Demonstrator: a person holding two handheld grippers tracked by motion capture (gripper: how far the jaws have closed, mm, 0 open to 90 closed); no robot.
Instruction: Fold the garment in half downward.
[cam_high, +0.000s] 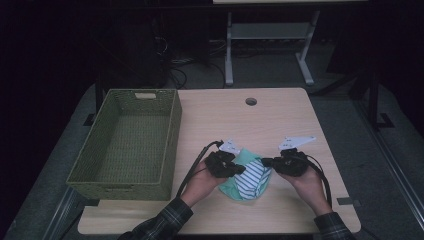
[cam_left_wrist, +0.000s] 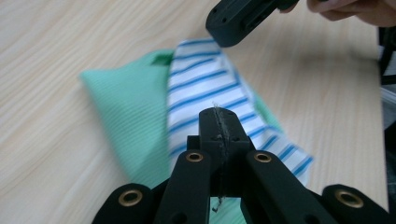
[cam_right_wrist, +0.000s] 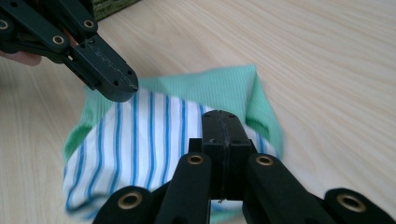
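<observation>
Jaws of left gripper (cam_high: 239, 169) and right gripper (cam_high: 267, 162) pressed together over striped cloth (cam_high: 250, 179); bare table (cam_high: 280, 120) beyond.

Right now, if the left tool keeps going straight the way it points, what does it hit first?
Probably the striped cloth just past the left tool, whose jaws look shut. Beyond that, the right tool. Depth is hard to judge.

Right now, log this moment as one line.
left claw: shut | right claw: shut | both over green and blue-striped white cloth | green woven basket: empty
</observation>
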